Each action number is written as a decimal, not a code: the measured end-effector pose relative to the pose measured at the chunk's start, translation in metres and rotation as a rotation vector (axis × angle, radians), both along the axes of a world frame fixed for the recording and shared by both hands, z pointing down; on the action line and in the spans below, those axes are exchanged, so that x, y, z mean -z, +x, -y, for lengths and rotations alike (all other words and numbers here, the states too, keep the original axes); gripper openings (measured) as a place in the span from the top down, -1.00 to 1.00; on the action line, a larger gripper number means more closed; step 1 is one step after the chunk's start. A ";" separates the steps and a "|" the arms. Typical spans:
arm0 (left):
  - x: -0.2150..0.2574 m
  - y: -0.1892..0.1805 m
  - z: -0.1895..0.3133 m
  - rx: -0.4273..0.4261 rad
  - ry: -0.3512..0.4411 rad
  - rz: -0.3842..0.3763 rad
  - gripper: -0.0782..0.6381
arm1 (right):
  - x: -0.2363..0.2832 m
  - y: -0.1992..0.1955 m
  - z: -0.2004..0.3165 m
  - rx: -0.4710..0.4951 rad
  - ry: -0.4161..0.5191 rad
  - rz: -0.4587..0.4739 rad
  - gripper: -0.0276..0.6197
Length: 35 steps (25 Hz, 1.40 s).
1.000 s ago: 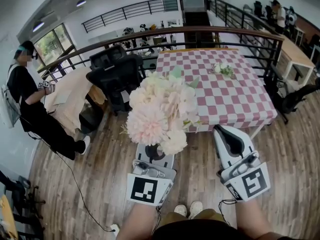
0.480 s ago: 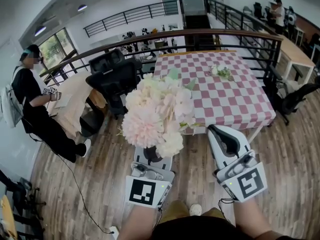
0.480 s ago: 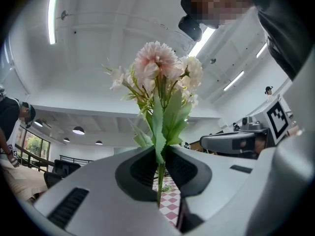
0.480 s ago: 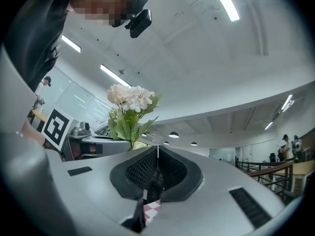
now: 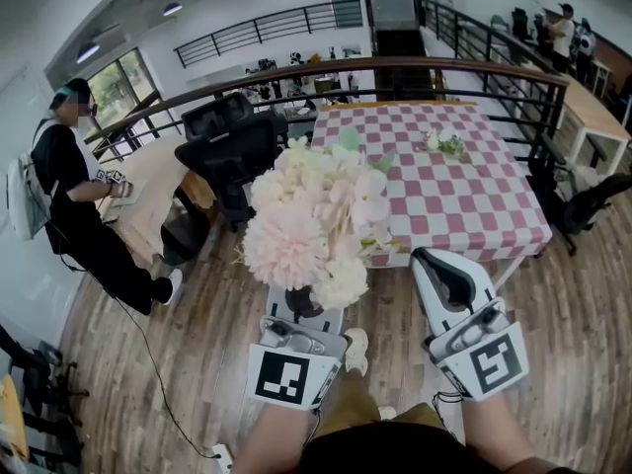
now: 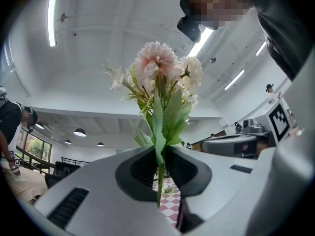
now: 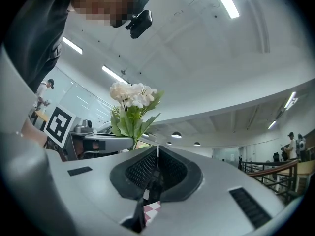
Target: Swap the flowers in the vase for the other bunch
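Note:
A big bunch of pale pink and white flowers (image 5: 314,220) stands upright in my left gripper (image 5: 304,302), which is shut on its green stems (image 6: 159,173). The blooms (image 6: 160,68) rise above the jaws in the left gripper view. To the right, my right gripper (image 5: 440,267) is shut with nothing in it; its pads (image 7: 147,168) meet. The same bunch (image 7: 132,96) shows to the left in the right gripper view. A small bunch of white flowers (image 5: 442,144) lies on the pink-checked table (image 5: 464,205) ahead. No vase is in view.
Black office chairs (image 5: 229,151) stand left of the table, and another chair (image 5: 592,200) at its right. A dark railing (image 5: 444,67) runs behind it. A person in black (image 5: 74,196) stands at the far left. A cable (image 5: 148,363) trails over the wooden floor.
A shoe has stepped forward on the floor between the grippers. The bunch stays upright in the left gripper, and the right gripper stays shut beside it.

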<state>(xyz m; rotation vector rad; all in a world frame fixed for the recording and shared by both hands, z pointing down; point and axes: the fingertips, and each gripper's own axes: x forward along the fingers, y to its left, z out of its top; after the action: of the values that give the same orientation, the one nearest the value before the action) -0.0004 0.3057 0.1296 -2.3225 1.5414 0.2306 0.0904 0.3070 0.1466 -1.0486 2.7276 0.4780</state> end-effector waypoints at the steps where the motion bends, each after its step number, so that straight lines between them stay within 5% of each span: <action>1: 0.000 -0.001 0.003 0.004 0.005 0.003 0.64 | 0.000 -0.001 0.003 0.003 0.005 0.001 0.80; 17: -0.015 -0.016 0.070 0.013 0.062 0.003 0.64 | -0.022 -0.017 0.066 -0.002 0.033 -0.006 0.80; 28: -0.010 -0.011 0.112 -0.023 0.025 -0.013 0.64 | -0.016 -0.015 0.102 -0.017 -0.002 -0.003 0.80; 35: -0.010 -0.034 0.189 -0.045 0.013 -0.014 0.64 | -0.020 -0.039 0.176 -0.036 -0.029 0.000 0.80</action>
<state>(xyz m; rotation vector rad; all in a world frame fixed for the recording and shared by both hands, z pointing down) -0.0345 0.1168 0.1399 -2.3522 1.4916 0.2679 0.0512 0.1312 0.1664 -1.1071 2.7279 0.4447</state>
